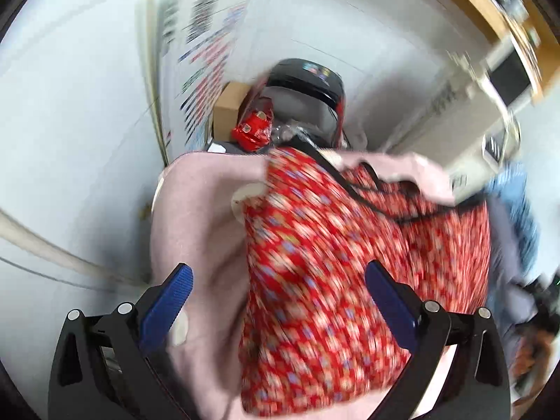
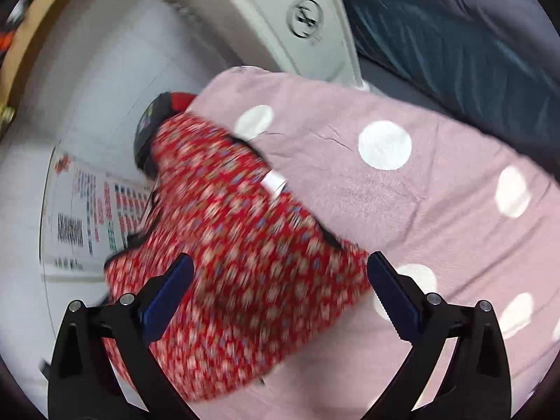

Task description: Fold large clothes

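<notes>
1. I take the pink cloth with white dots as my landmark; it covers the surface below both tools.
2. The red patterned garment lies on that pink cloth, bunched toward its far left side in the right wrist view, with a dark trim along the edge facing the bare pink area and a small white tag beside that trim.
3. My right gripper has its jaws spread wide and holds nothing; the garment lies below and between the fingers, apart from the blue pads.
4. My left gripper is also spread wide and empty, above the garment where it overlaps the pink cloth.
5. Beyond the far edge of the pink cloth, the left wrist view shows a black rounded object, a brown cardboard box and a red item just beside it.
6. Both views are smeared by motion blur, so I cannot tell the garment's print detail.
</notes>
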The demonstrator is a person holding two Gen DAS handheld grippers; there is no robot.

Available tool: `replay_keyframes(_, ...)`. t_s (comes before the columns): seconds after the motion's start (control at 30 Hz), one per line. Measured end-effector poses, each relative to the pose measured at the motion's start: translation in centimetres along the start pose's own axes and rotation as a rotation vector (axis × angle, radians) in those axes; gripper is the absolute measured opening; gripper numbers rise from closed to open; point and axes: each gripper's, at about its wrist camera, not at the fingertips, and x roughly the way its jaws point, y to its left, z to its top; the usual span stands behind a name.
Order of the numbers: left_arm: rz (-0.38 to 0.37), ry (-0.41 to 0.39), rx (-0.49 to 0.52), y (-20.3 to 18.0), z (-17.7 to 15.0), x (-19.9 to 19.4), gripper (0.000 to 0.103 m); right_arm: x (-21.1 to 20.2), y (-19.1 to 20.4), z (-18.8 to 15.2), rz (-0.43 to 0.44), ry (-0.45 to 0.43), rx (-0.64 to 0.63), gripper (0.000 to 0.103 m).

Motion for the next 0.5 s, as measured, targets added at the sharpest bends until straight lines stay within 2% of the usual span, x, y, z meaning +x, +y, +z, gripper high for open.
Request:
replay_keyframes(0.07, -0.002, 0.038, 0.056, -2.4, -1.4, -0.7, 0.097, -1.5, 1.7, -2.1, -0.013, 0.005, -0.099, 0.098)
replay_keyframes(0.17, -0.075, 0.086, 0.047, -4.8, -3.6, -1.3, 0.097, -3.0, 3.5, -6.4, -0.043, 0.025, -0.240, 0.098)
replay_keyframes(0.23, -0.089, 0.106, 0.076, -6.4, -4.8, -1.5, 0.097, -3.3, 4.0, -9.9, -0.069, 0.056, -0.315, 0.098)
replay_keyframes(0.37, -0.076, 0.161, 0.176, -9.8, -7.8, -1.8, 0.097, -3.0, 4.4, -14.9, -0.108, 0.108, -0.396, 0.098)
replay_keyframes(0.5, -0.012, 0.199, 0.296, -12.3, -10.9, -2.2, 0.097, -4.2, 4.7, -17.6, -0.148, 0.092, -0.451, 0.098)
